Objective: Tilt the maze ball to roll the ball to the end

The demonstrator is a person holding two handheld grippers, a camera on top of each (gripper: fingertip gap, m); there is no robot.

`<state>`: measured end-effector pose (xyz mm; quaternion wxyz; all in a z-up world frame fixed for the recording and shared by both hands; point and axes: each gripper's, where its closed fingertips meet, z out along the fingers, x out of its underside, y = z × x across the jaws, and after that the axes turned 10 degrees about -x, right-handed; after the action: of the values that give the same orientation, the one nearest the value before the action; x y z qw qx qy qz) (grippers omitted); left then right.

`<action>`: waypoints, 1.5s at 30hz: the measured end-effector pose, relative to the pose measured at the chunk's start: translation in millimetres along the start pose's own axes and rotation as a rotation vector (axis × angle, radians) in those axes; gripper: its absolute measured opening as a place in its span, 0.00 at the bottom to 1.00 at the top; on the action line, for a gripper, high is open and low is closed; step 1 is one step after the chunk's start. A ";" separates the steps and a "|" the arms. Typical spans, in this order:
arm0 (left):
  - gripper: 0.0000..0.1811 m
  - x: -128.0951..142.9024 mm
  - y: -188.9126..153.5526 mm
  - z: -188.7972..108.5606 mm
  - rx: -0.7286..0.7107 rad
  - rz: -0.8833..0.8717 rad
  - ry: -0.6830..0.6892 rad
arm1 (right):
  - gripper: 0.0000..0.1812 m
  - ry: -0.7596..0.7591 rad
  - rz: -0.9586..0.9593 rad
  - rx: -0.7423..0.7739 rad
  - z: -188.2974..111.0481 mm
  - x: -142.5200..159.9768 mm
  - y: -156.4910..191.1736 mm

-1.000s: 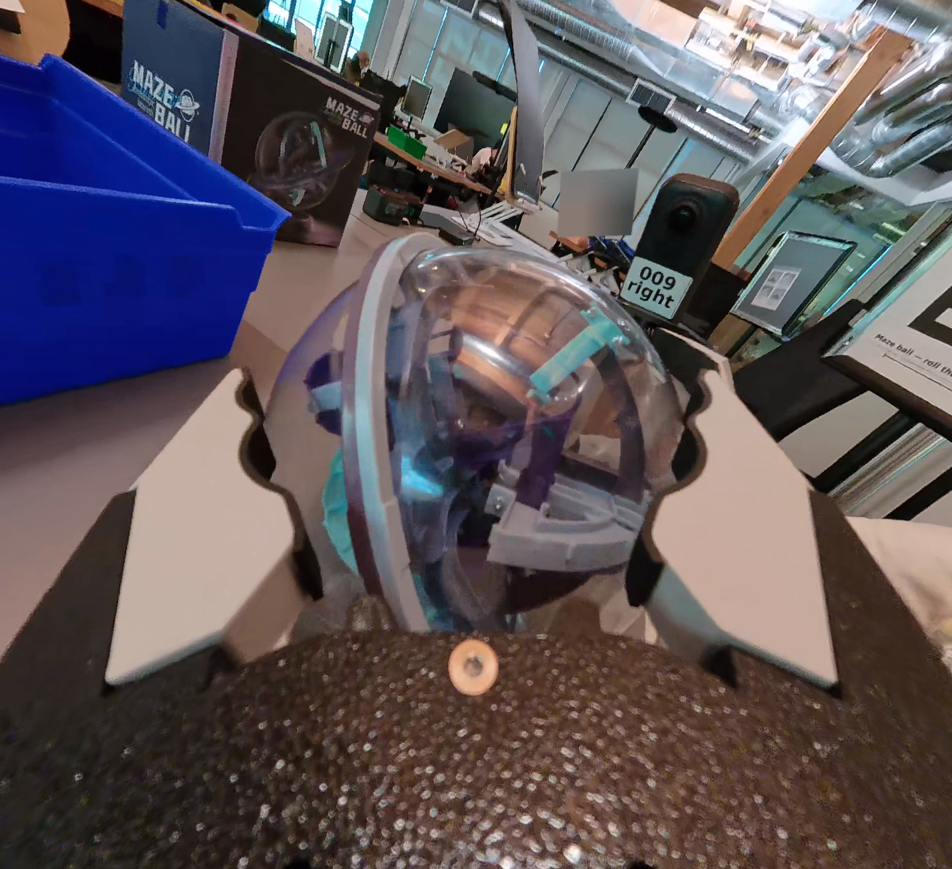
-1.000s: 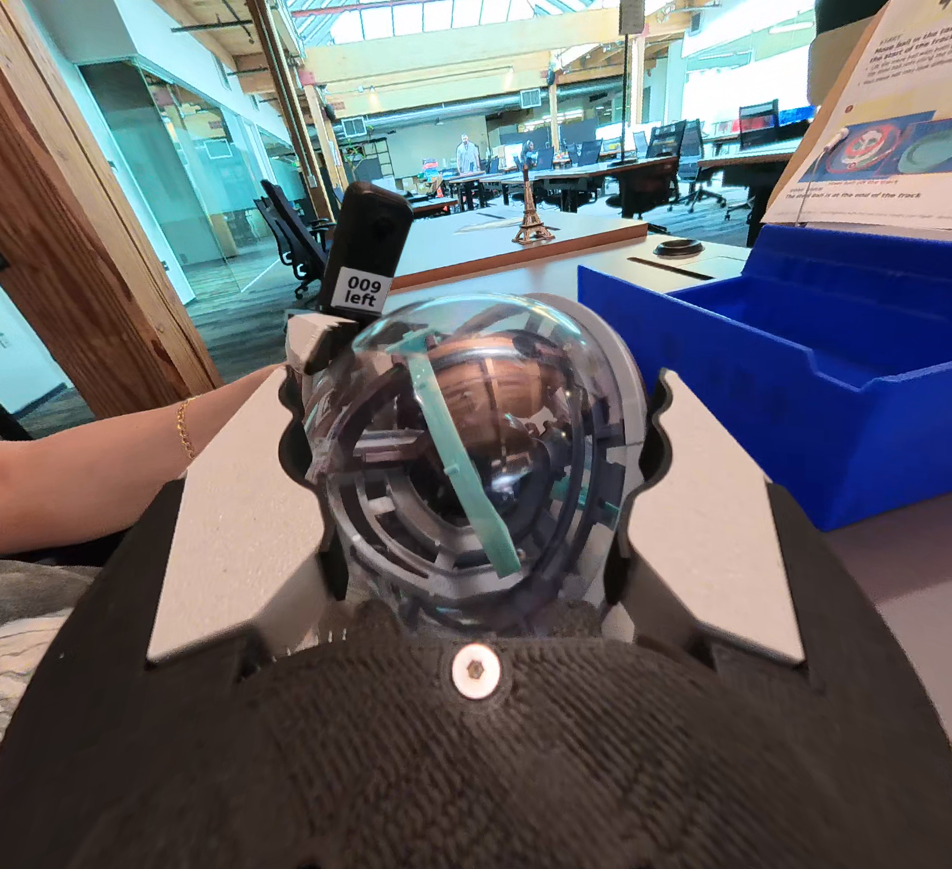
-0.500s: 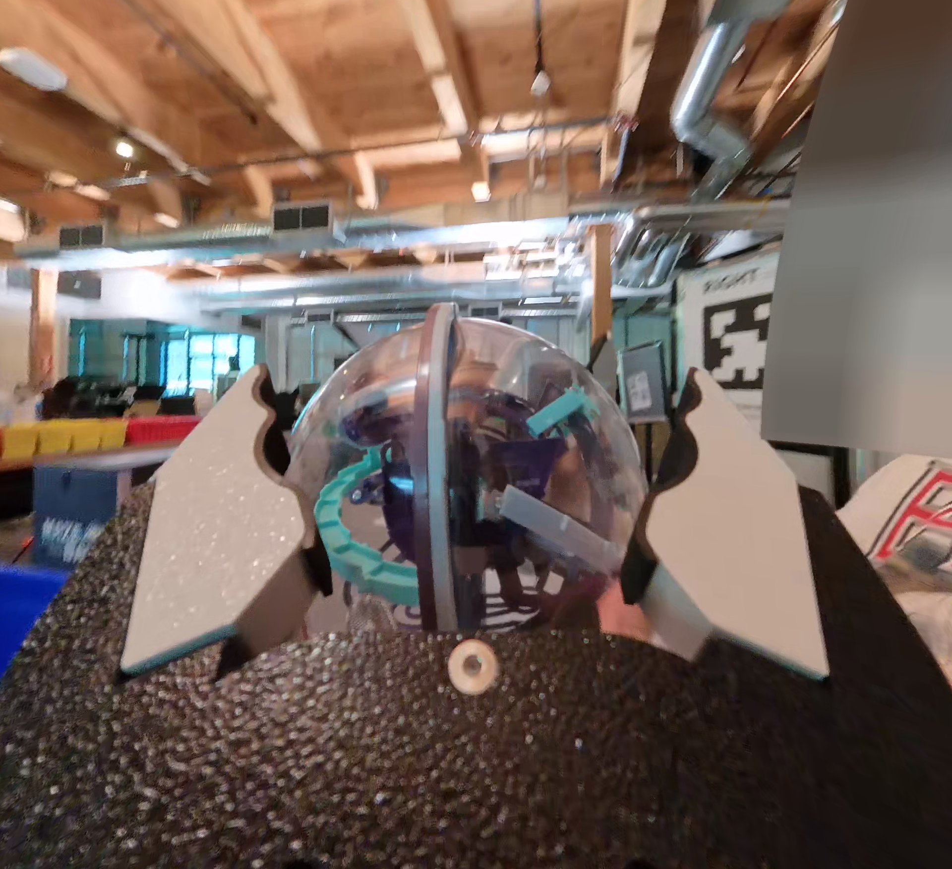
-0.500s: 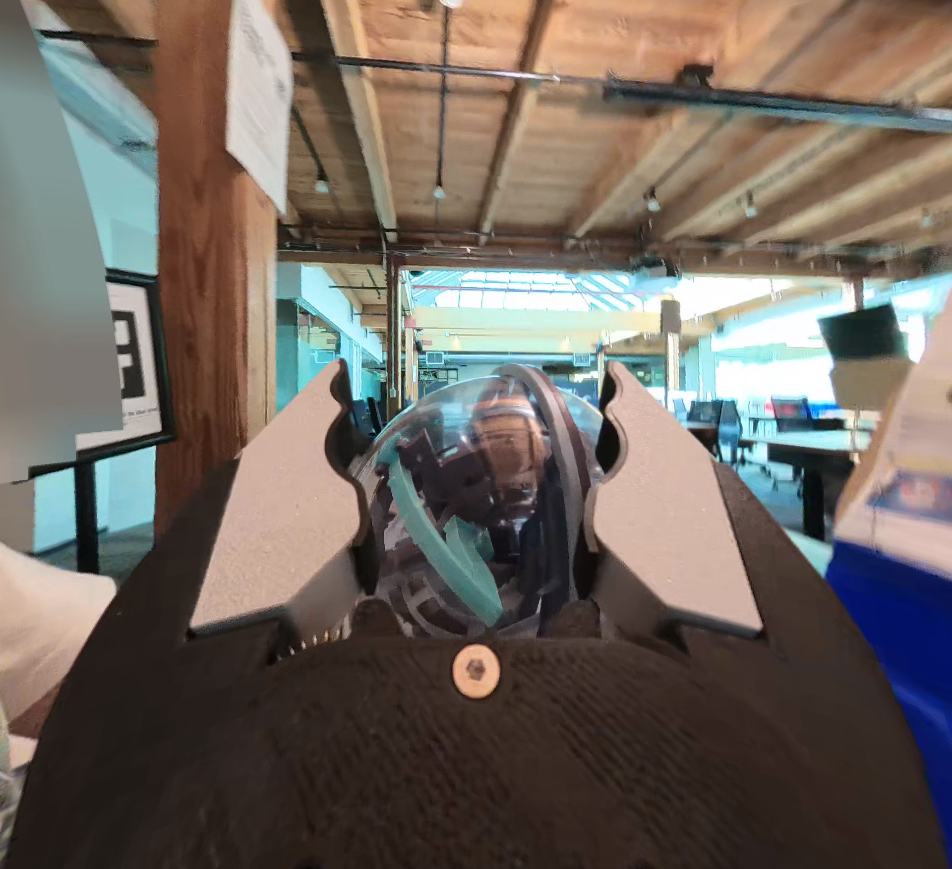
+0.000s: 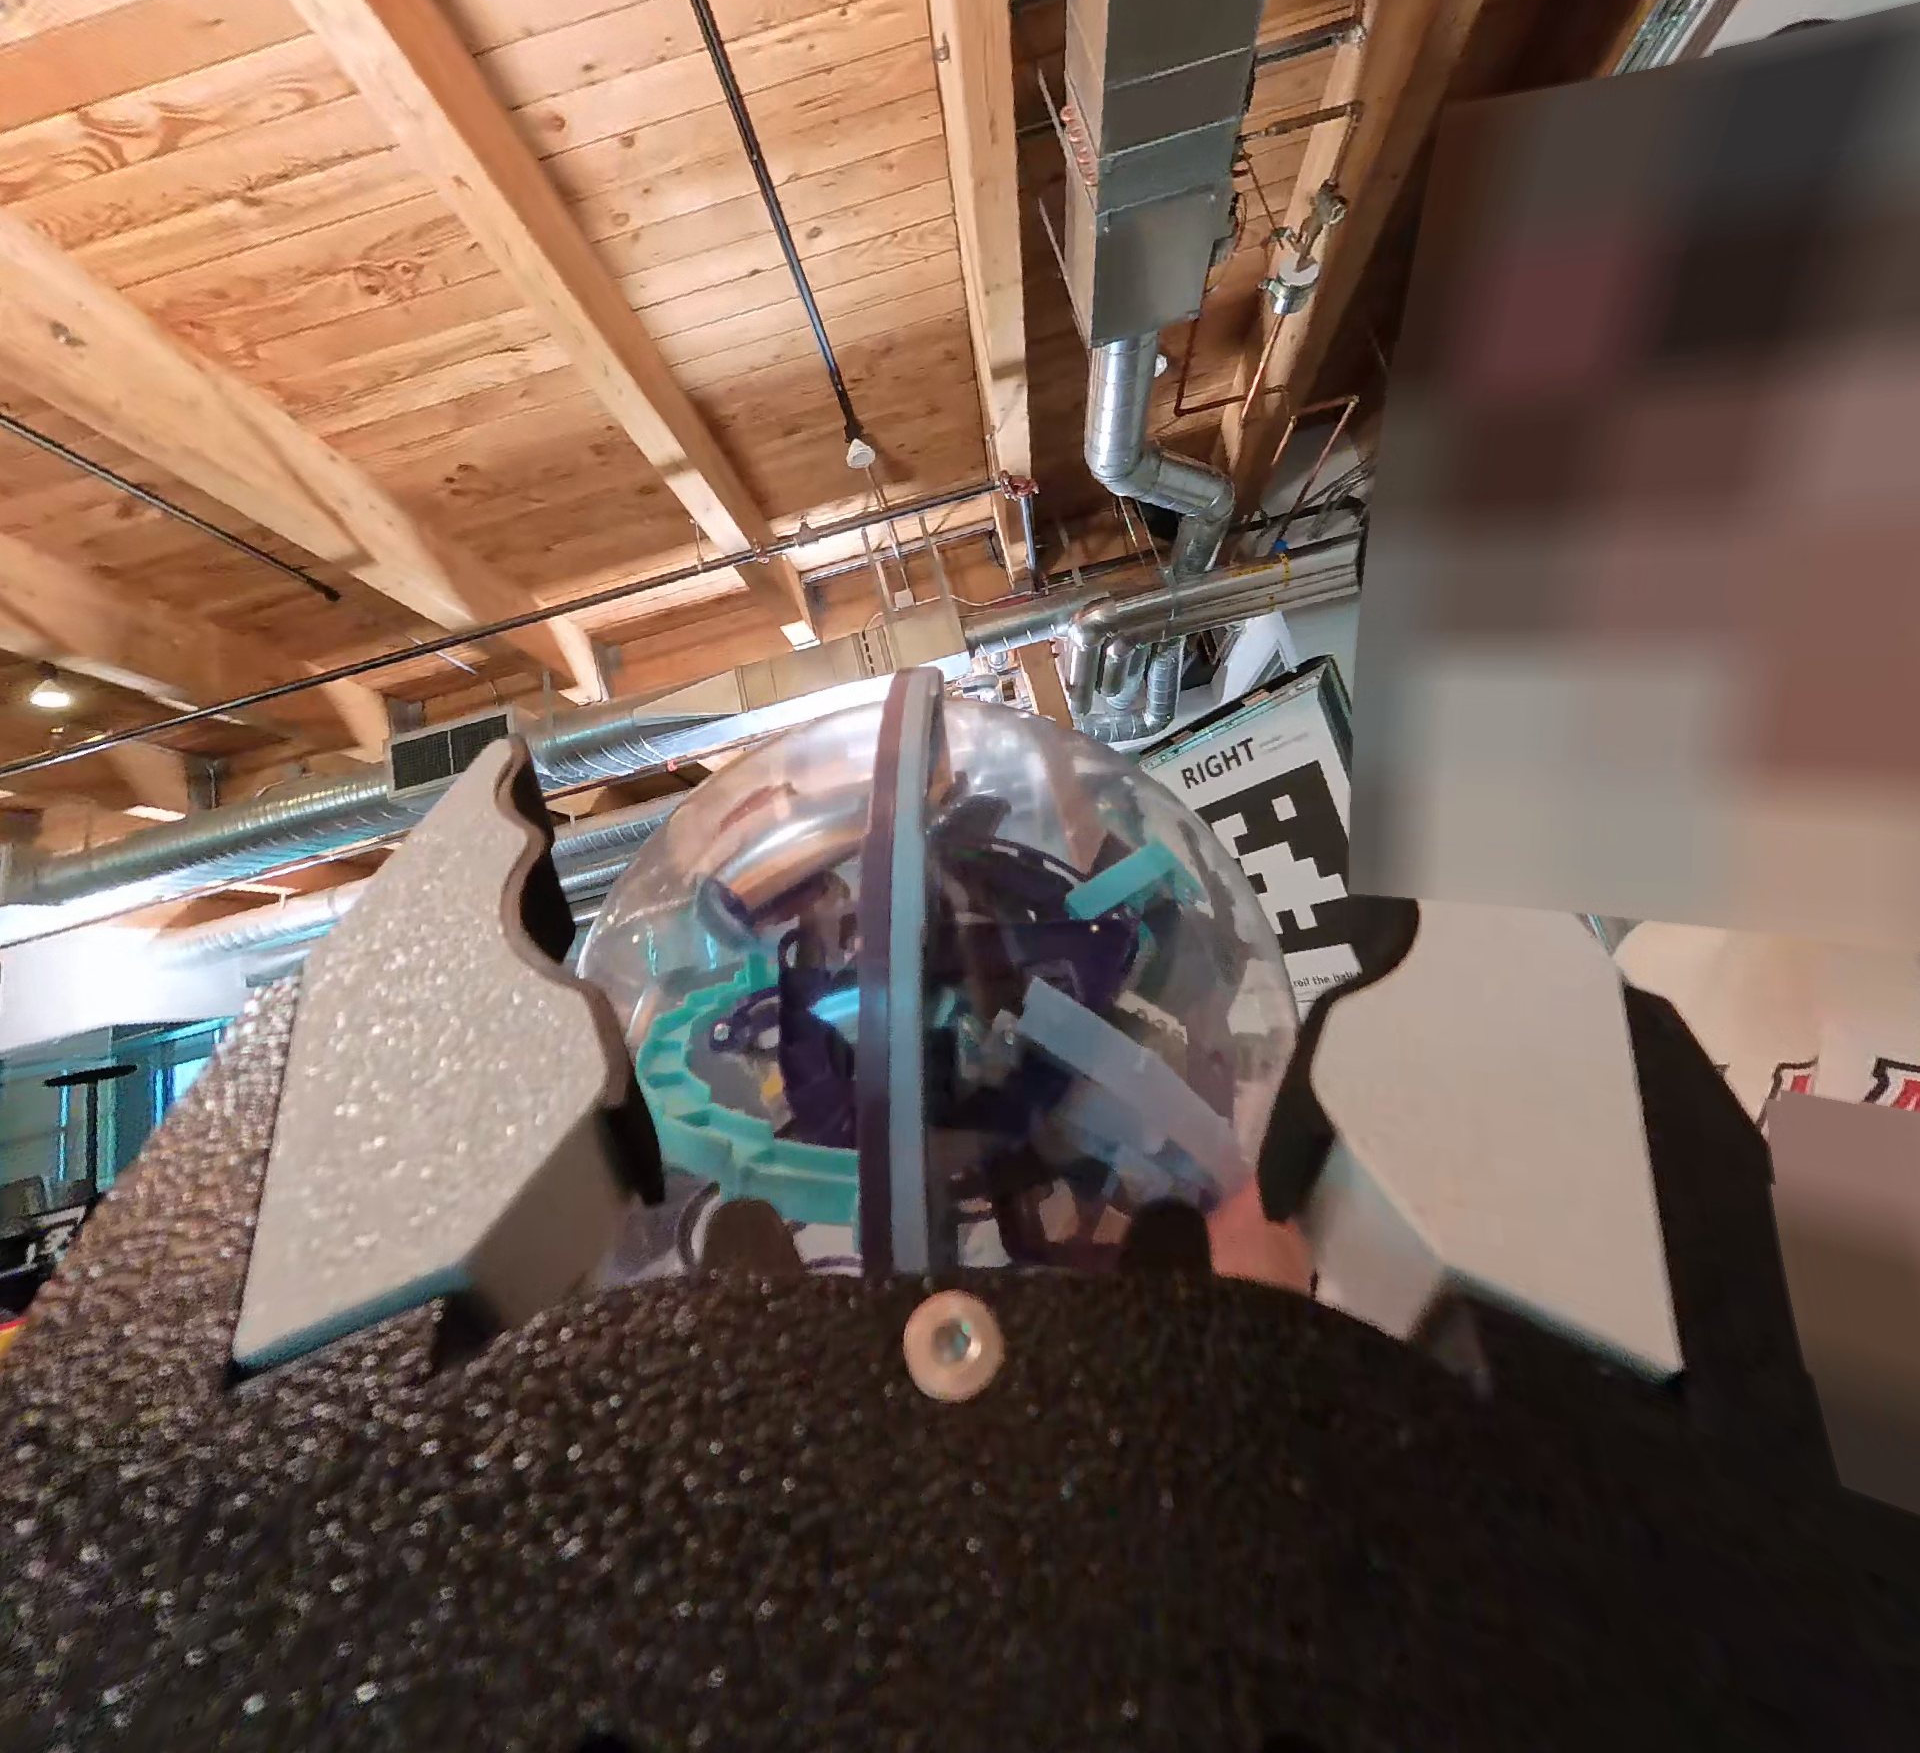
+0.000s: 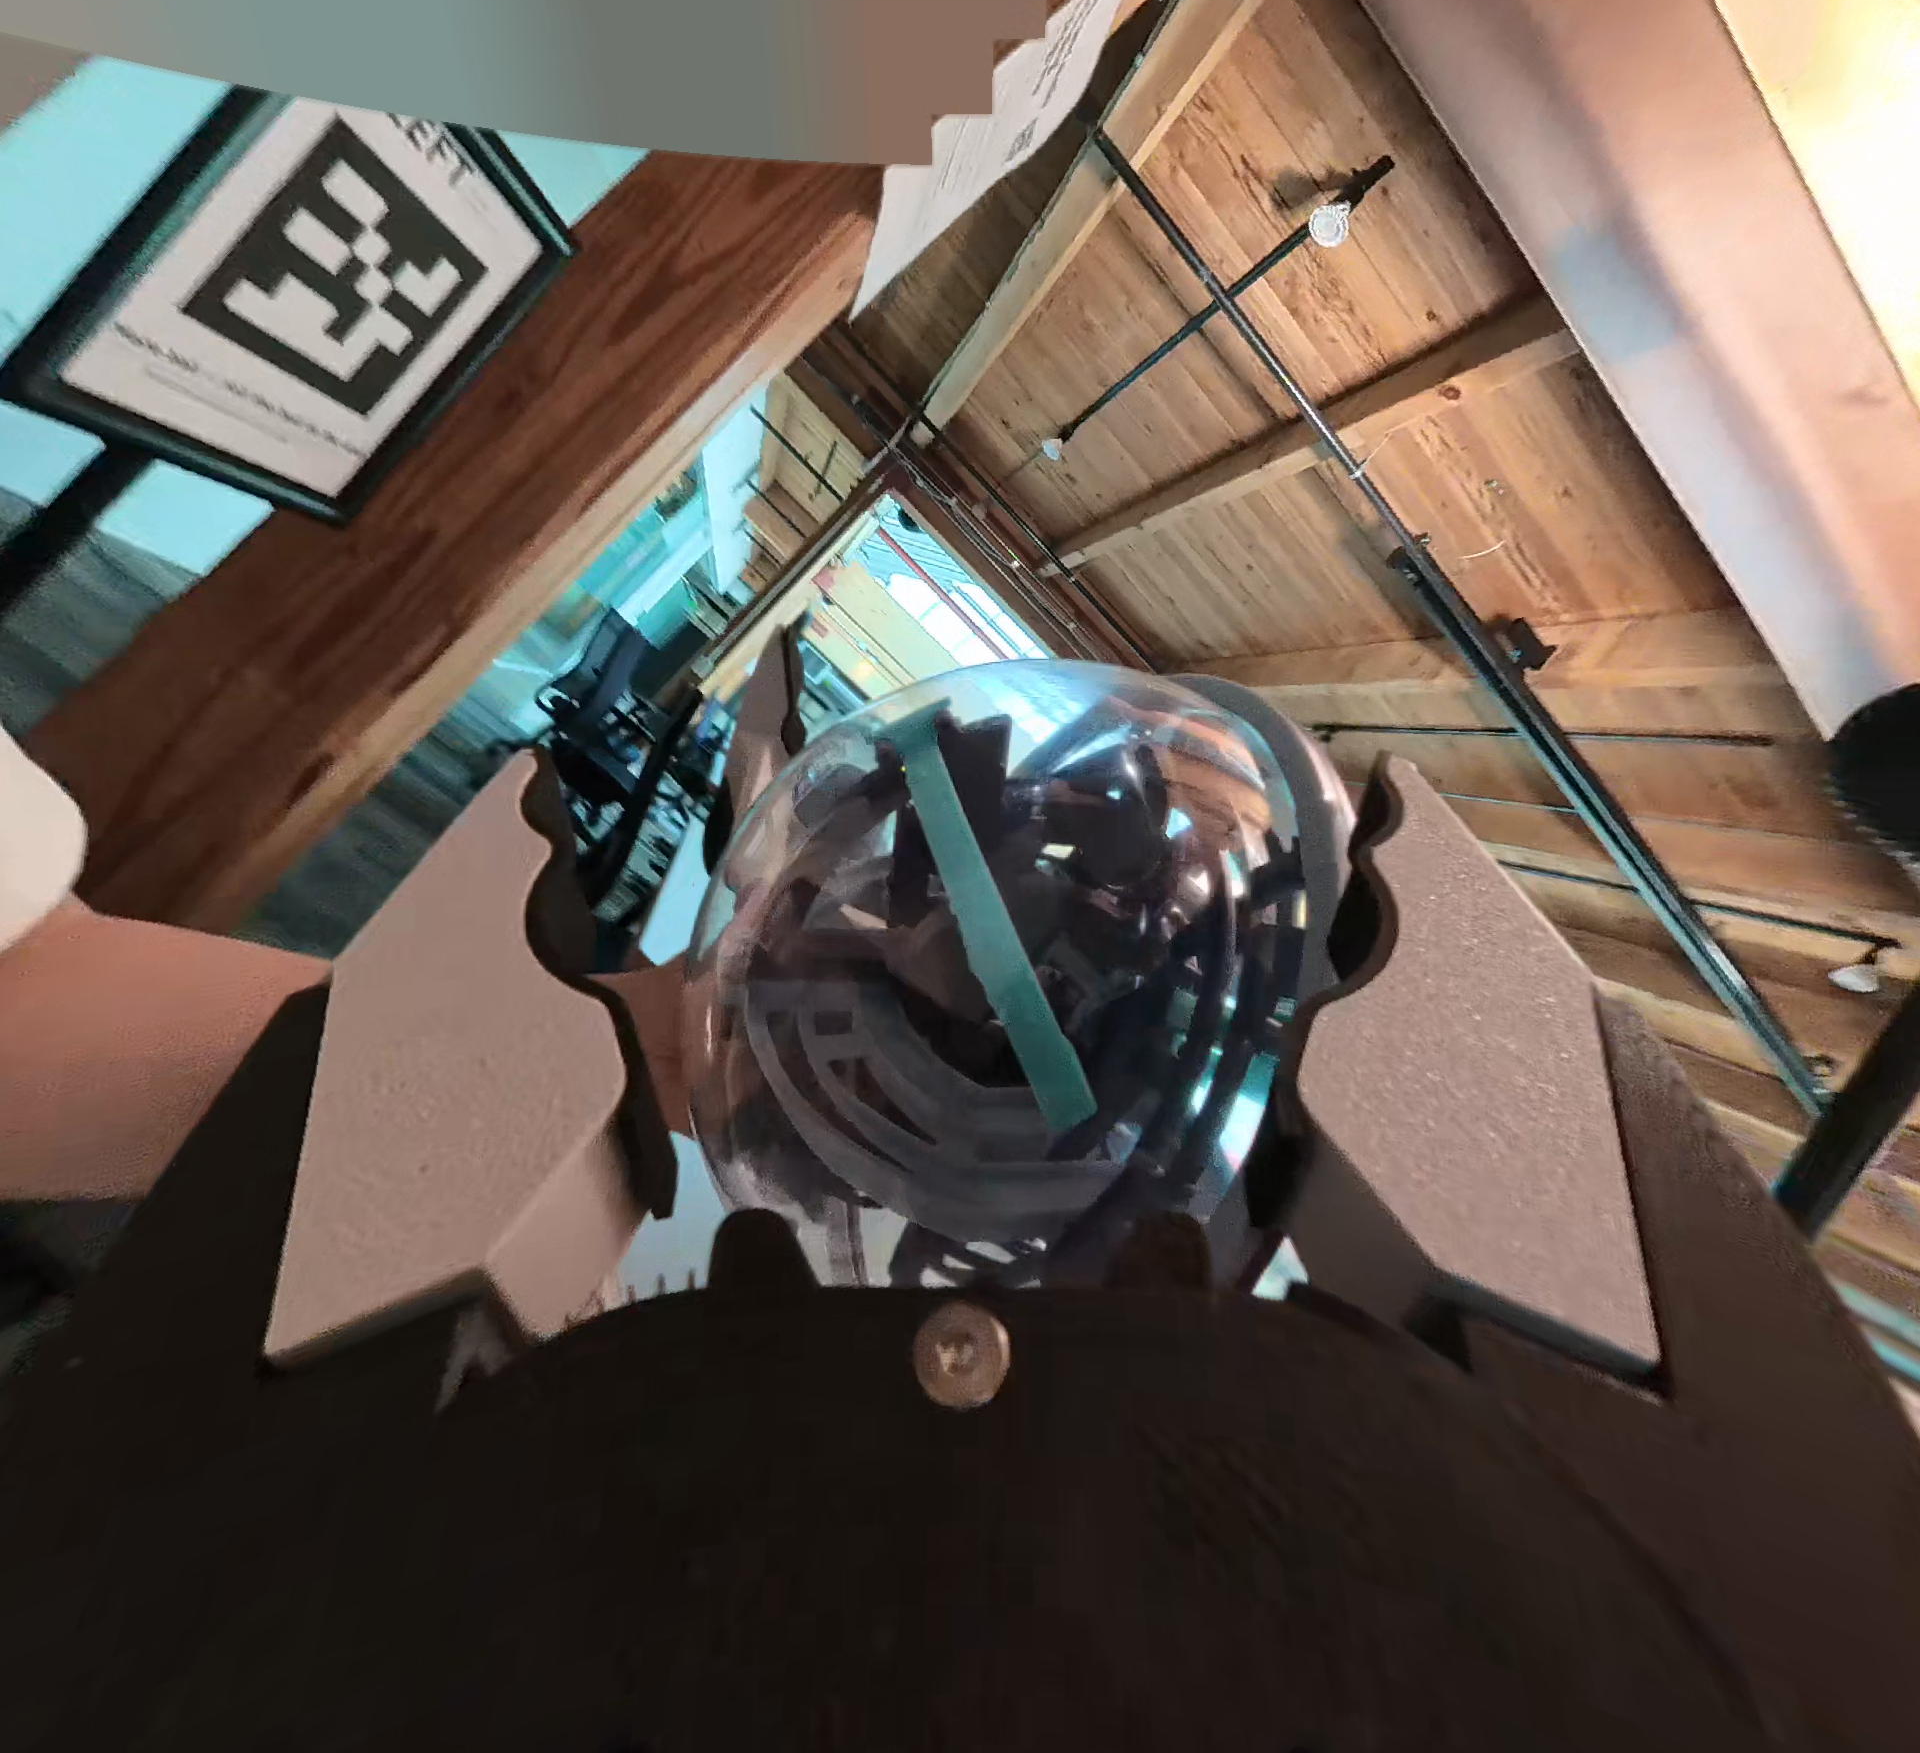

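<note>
A clear plastic maze ball (image 5: pixel 935 976), ringed by a grey seam and packed with teal, purple and grey tracks, sits clamped between the grainy grey fingers (image 5: pixel 436 1059) of the left gripper (image 5: pixel 935 1007) and right gripper (image 6: pixel 987 976), raised toward a plank ceiling (image 5: pixel 468 197) crossed by metal ducts (image 5: pixel 1153 145).

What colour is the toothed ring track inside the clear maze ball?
Teal; the toothed ring track inside the clear plastic maze ball shows best in the left wrist view.

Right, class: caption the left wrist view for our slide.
Left hand-held gripper clasps the clear plastic maze ball beneath wooden ceiling beams.
</note>
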<state>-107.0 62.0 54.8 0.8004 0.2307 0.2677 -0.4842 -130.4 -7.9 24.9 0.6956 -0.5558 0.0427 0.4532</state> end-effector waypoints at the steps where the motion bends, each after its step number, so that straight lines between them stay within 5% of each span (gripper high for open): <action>1: 0.82 -1.0 -2.8 1.0 0.005 0.008 -0.004 | 0.81 0.017 -0.028 0.001 2.6 0.0 1.9; 15: 0.82 1.0 -7.9 11.3 -0.029 0.043 -0.001 | 0.87 0.035 -0.108 0.014 2.6 -0.7 -0.2; 19: 0.84 6.0 6.7 16.3 -0.135 0.015 0.034 | 0.87 0.018 -0.064 0.054 -4.8 7.8 -11.5; 25: 0.87 34.4 30.9 25.1 -0.423 -0.088 0.198 | 0.87 -0.098 0.168 0.125 -26.4 21.2 -37.1; 34: 0.87 79.4 47.4 4.8 -0.631 -0.115 0.585 | 0.84 -0.180 0.495 0.155 -33.0 61.4 -44.2; 40: 0.86 89.2 44.9 -3.2 -0.633 -0.030 0.736 | 0.83 -0.248 0.575 0.154 -32.7 69.7 -41.1; 45: 0.86 69.2 12.3 15.5 -0.462 -0.031 0.637 | 0.83 -0.424 0.688 0.147 -47.4 53.5 -51.0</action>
<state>-65.9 12.4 22.7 0.7007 0.1792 0.6081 -0.3273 -43.5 -13.7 14.3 0.5346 -0.3523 0.1142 0.7596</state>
